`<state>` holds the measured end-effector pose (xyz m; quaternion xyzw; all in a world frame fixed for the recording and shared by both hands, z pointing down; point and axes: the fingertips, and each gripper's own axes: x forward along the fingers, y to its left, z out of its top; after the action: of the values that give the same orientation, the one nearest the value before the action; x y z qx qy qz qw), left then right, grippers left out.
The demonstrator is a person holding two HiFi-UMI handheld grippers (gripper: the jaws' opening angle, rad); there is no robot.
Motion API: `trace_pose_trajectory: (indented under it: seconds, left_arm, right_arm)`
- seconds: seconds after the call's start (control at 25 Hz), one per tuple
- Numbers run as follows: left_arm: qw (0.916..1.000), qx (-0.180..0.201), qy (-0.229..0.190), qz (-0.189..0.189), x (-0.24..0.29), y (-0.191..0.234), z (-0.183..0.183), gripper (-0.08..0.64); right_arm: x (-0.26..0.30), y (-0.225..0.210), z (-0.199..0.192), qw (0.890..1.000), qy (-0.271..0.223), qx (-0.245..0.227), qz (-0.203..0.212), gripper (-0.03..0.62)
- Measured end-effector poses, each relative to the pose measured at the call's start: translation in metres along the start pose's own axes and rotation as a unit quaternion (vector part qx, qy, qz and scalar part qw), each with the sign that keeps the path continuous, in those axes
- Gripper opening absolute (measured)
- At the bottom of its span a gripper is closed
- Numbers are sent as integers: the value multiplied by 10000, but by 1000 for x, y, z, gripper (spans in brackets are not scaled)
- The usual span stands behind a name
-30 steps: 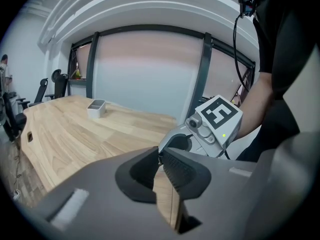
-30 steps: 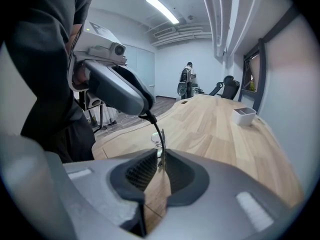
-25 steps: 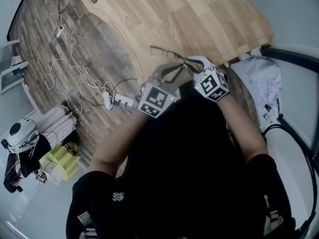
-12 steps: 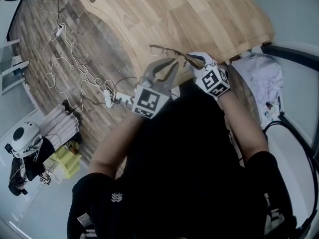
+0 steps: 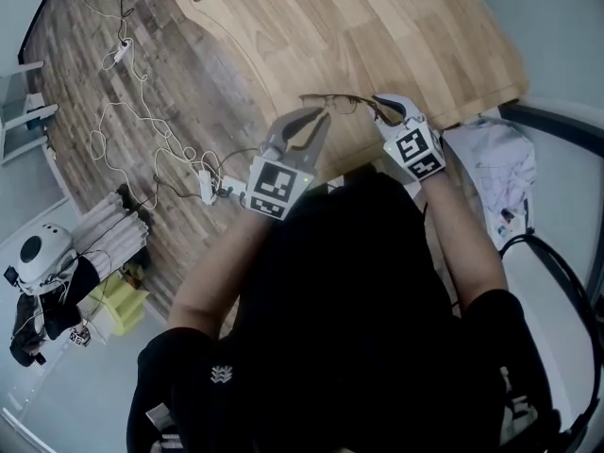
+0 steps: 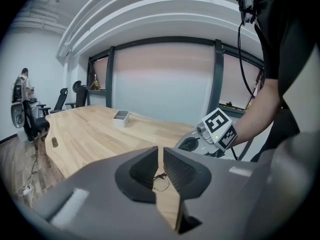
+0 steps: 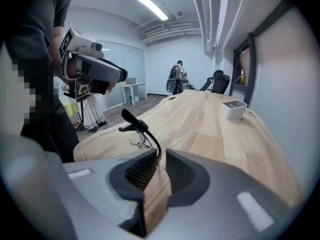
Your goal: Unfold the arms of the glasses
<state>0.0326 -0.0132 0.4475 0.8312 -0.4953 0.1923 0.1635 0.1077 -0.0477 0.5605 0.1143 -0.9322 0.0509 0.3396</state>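
A: Where are the glasses (image 5: 342,104)?
B: Near edge of the wood table (image 5: 396,26), just ahead of both grippers. Thin wire frame, lenses on the left gripper (image 5: 319,121) side.
A: R side?
B: Right gripper (image 5: 380,109) jaws are pressed on one dark arm (image 7: 146,131). The arm curves up out of the pads in the right gripper view. Can't tell if it's swung out or folded.
A: L side?
B: Jaws all but together, slim slit, nothing in it. Frame shows beyond the slit, apart from the pads. In head view the tips sit just beside the frame.
A: Risks?
B: My read:
1) L must spread before it can take the frame or the other arm. Going in closed, it would shove the frame & lever it vs the R pinch.
2) Wire is thin, so pulling off the hinge line w/ R clamped hard could bend the arm or strain the hinge.
3) Pinch is on a narrow arm. A tug could slide it out, & the table edge is close, so a drop may reach the floor.
4) Pads landing on a lens = smudge or scratch
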Motion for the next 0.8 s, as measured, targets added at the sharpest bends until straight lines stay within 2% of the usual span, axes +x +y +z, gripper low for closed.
trace_pose_trajectory:
  seconds: [0.24, 0.4, 0.64, 0.8]
  left_arm:
    - [9997, -145, 96, 159, -12, 21, -10, 40]
    - [9993, -253, 221, 187, -2, 46, -26, 40]
    - [9995, -253, 181, 57, -9, 41, -22, 41]
    - [9994, -199, 216, -185, 11, 47, -26, 40]
  right_arm:
    - [21, -37, 12, 9997, 109, -16, -219, 46]
    - [51, -60, 14, 9995, 174, 23, -274, 46]
    - [28, -25, 2, 9985, 384, 300, -247, 46]
    - [23, -15, 2, 9977, 232, 489, -416, 46]
